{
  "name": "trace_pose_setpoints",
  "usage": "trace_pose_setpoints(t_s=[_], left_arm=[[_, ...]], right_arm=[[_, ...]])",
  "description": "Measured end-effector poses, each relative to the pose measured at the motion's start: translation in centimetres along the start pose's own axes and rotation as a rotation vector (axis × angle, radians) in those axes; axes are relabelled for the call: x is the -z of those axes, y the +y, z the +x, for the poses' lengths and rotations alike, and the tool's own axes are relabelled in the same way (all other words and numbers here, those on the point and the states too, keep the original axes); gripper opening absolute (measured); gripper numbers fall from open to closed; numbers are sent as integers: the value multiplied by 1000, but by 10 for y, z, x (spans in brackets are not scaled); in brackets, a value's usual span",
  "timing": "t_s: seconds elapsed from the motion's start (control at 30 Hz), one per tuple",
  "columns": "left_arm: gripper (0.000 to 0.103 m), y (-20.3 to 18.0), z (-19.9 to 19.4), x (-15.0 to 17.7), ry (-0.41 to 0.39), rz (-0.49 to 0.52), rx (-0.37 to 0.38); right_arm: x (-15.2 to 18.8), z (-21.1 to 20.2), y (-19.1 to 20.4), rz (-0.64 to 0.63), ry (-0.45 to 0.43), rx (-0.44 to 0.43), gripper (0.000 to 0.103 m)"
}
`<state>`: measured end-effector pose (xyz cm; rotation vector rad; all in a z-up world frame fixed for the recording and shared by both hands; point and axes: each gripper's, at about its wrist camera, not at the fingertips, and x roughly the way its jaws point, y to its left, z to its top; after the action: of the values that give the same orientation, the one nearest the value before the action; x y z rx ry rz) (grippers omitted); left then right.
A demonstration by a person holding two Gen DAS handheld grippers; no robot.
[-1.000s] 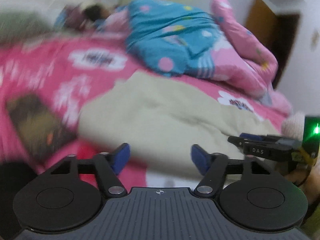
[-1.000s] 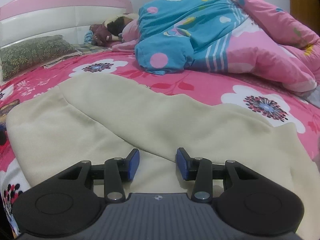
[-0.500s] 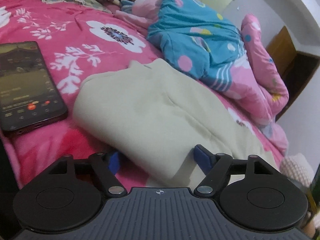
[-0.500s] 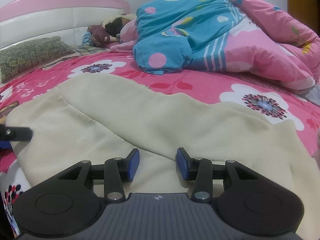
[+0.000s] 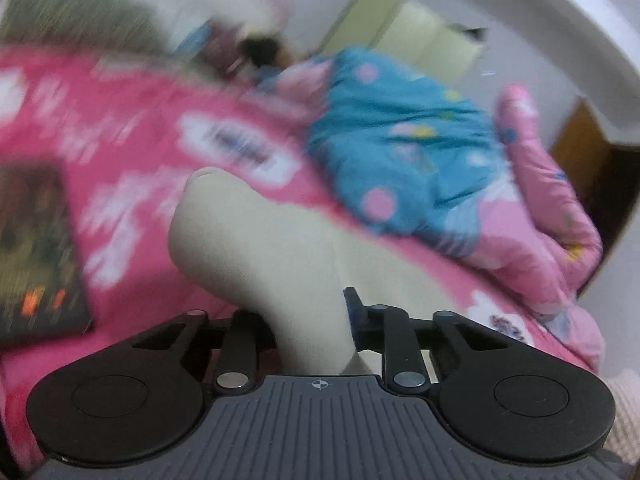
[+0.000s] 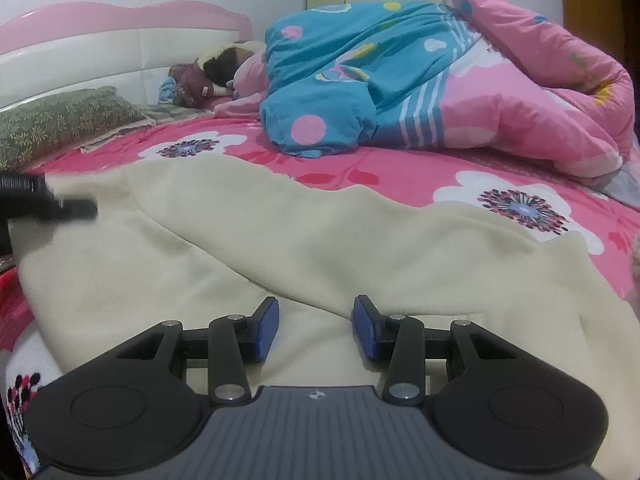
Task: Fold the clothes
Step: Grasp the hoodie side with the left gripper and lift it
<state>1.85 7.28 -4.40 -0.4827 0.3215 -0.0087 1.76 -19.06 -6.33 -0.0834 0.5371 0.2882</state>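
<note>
A cream garment (image 6: 280, 248) lies spread on the pink flowered bedspread (image 6: 400, 176). In the left wrist view, a fold of the cream garment (image 5: 272, 248) rises from the bed and fills the space between the fingers of my left gripper (image 5: 312, 324), which is shut on it. The cloth hides the left finger's pad. This view is blurred by motion. My right gripper (image 6: 316, 328) hovers open just over the garment's near part, with nothing between its blue pads. The left gripper (image 6: 52, 204) shows as a dark blur at the garment's left edge.
A dark phone (image 5: 32, 248) with a lit screen lies on the bedspread left of the garment. A blue and pink quilt (image 6: 400, 80) is heaped at the back, with a person lying by it. A green pillow (image 6: 60, 120) and the headboard (image 6: 100, 48) are at back left.
My left gripper has shut on the garment's left edge and is lifting it; its view swings and blurs. The right gripper has stayed open in place.
</note>
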Motion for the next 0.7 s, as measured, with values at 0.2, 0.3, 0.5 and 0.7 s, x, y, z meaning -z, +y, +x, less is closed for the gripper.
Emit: trace_pose_setpoints(t_s=[0.2, 0.3, 0.5, 0.7], left_arm=[[18, -75, -27, -3, -133, 304, 246], [18, -114, -40, 6, -178, 479, 394], [18, -159, -31, 40, -71, 615, 528], [18, -189, -13, 81, 18, 670, 579]], right_arm=[[3, -3, -8, 44, -16, -26, 44], [5, -10, -22, 130, -27, -75, 44], [16, -46, -59, 328, -73, -129, 40], [46, -141, -92, 414, -113, 21, 39]])
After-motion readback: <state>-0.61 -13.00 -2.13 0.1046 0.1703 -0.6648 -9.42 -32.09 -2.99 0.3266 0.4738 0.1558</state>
